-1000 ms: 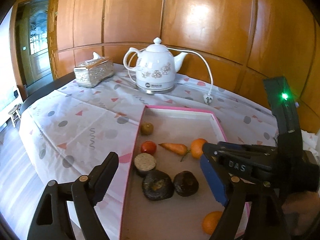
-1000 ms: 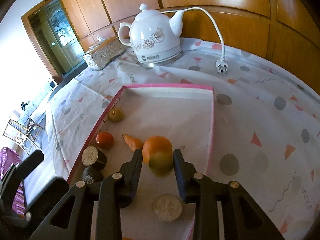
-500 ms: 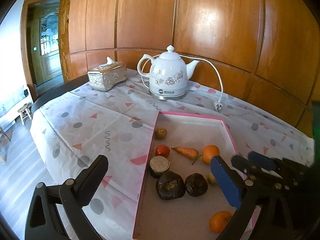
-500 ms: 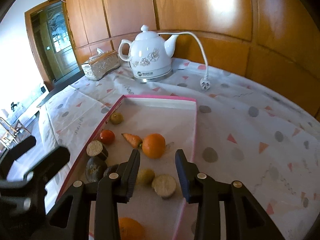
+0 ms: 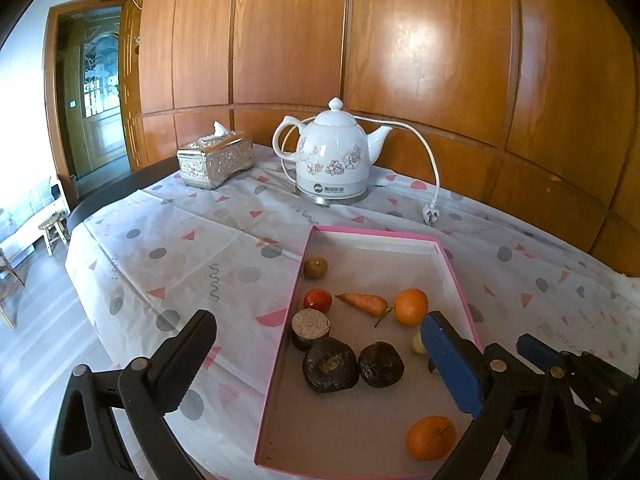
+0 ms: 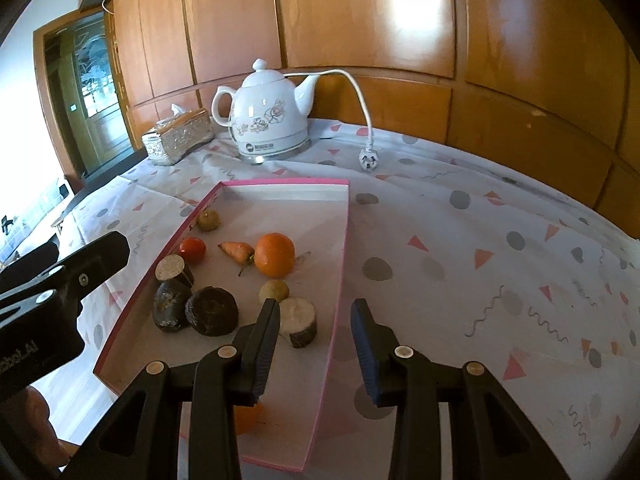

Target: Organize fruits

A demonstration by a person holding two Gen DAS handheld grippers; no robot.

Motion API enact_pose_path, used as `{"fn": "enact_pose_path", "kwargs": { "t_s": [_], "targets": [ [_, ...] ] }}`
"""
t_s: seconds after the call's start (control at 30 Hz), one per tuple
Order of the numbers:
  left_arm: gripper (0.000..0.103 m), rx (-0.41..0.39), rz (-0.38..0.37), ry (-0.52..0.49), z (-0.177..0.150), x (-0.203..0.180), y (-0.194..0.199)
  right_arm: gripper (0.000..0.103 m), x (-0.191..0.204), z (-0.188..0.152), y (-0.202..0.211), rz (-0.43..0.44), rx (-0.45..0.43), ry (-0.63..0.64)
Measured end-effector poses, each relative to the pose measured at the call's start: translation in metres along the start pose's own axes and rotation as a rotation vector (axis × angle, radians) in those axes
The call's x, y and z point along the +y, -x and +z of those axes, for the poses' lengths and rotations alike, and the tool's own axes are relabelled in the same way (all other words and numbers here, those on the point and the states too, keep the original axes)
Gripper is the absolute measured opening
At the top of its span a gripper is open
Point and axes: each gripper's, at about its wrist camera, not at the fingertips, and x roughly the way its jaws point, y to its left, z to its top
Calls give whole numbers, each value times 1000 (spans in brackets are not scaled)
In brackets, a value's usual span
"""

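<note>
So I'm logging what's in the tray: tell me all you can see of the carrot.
The carrot is small, orange and tapered, lying flat on the pale floor of the pink-rimmed tray. Its pointed tip faces the red tomato; its thick end, with a thin stalk, lies against the orange. No claw is near it.

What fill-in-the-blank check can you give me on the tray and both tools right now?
1. The carrot lies between the tomato and an ____.
2. The tray has a ____ rim.
3. Between the right tool pads there is ____.
4. The kettle plug lies ____ on the cloth.

Missing: orange; pink; nothing; unplugged
</note>
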Motion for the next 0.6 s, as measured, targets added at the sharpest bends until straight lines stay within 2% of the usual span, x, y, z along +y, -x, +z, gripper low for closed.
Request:
{"fn": "enact_pose_path", "kwargs": {
  "t_s": [0.17, 0.6],
  "targets": [
    [103, -17, 11, -7, 0, -2, 5, 37, 1, 0, 6, -22, -29, 11],
    [103, -26, 14, 2, 0, -1, 8, 37, 5, -1, 8, -21, -38, 25]
  ]
}}
